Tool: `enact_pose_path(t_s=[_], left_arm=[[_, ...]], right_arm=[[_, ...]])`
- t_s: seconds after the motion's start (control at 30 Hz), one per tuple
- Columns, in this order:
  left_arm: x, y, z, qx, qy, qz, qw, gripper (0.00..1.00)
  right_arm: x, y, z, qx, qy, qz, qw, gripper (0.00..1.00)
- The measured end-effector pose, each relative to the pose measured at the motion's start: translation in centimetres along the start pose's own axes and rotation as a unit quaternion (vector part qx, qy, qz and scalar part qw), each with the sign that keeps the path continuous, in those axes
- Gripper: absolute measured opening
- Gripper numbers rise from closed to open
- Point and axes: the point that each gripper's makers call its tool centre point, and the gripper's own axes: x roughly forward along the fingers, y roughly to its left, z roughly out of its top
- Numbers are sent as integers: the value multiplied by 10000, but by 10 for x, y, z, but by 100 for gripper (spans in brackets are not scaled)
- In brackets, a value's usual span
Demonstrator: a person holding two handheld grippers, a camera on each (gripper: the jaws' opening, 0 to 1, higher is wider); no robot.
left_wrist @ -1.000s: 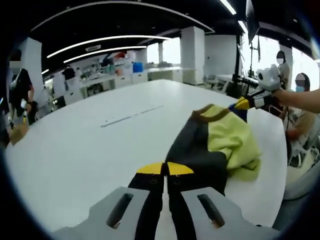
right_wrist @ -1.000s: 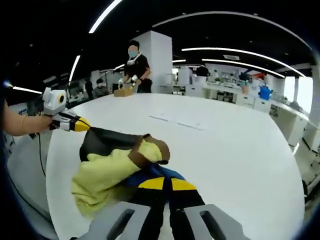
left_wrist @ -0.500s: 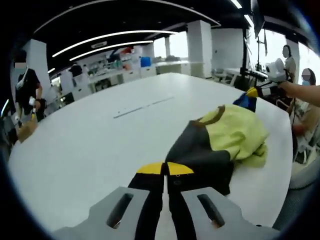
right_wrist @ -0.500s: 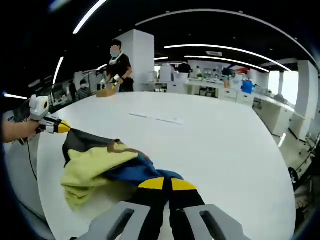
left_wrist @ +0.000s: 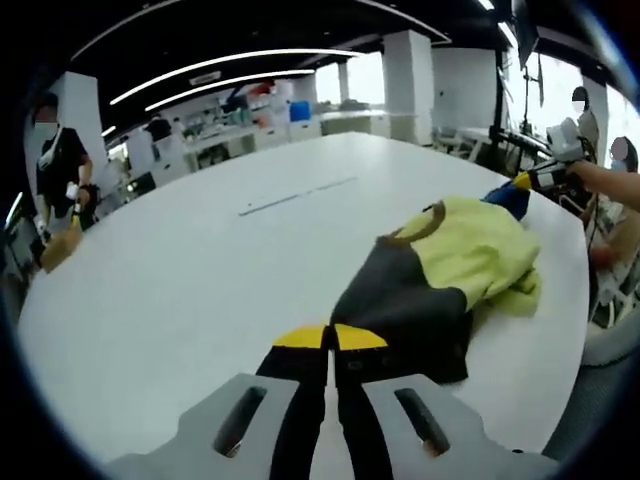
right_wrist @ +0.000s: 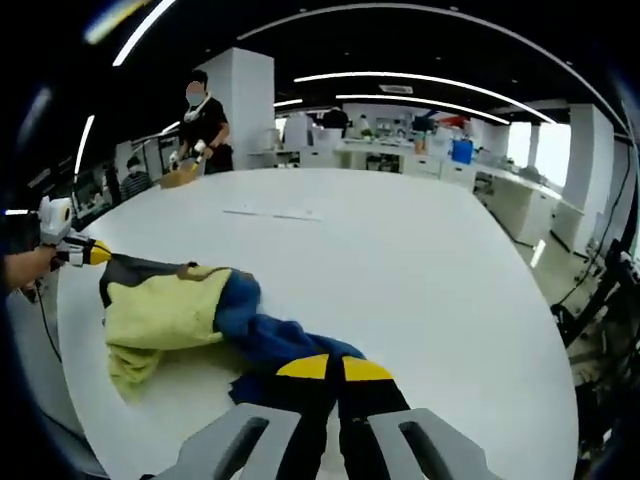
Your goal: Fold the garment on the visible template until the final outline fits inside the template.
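Both hand-held grippers pinched tight on crumpled yellow, dark grey and blue fabric garment (left_wrist: 440, 275): left (left_wrist: 330, 338), right (right_wrist: 334, 368). Spread evenly over white table (left_wrist: 180, 290), keep tension, no dragging off edge.

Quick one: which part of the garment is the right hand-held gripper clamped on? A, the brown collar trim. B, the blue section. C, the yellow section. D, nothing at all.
B: in the right gripper view, the right hand-held gripper is shut on the blue section of the garment, with the yellow section lying farther along the white table.
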Motion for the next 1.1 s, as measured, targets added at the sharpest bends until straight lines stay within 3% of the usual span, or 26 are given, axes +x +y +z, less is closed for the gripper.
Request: enact_pose_path(t_s=[0.23,0.43,0.6,0.8,0.93,1.1], left_arm=[[-1,4,-11,5,157,34,9999,0],[-2,3,-15,1,229,-4,9997,0],[-2,2,-12,29,173,-25,9998,0],[-3,-1,-3,28,61,-91,9999,9],[0,-5,4,22,-20,-152,9999,14],[8,-11,11,43,-39,-263,9996,18]], right_arm=[[-8,-11,-18,96,290,-249,9992,0],[-10,-11,-22,186,325,-239,9990,0],[-11,-7,-10,411,90,-97,9991,1],[-17,0,8,298,-11,59,9995,21],[-17,11,23,327,-180,356,9987,23],[-11,27,31,193,-125,703,9973,28]])
